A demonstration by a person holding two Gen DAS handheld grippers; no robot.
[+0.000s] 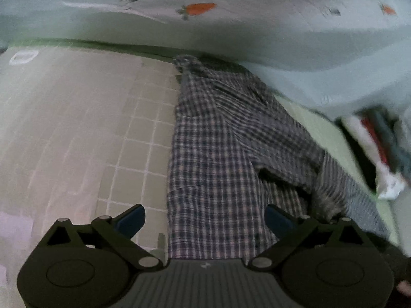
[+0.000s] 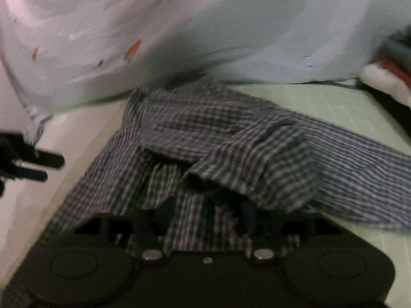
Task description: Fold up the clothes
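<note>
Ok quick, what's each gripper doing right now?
Left gripper: open, holding nothing, above the shirt.
Right gripper: blurred, fingers in shirt folds; cannot be told.

No readable text, label, brand or number anywhere; only blurred, illegible marks on pale printed fabric.

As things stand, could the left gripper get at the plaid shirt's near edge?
Probably yes: the left gripper is open just above the plaid shirt, with nothing between them.

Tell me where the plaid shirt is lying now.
The plaid shirt lies rumpled across the seam between the beige grid mat and the green cutting mat, in front of the carrot-print sheet.
</note>
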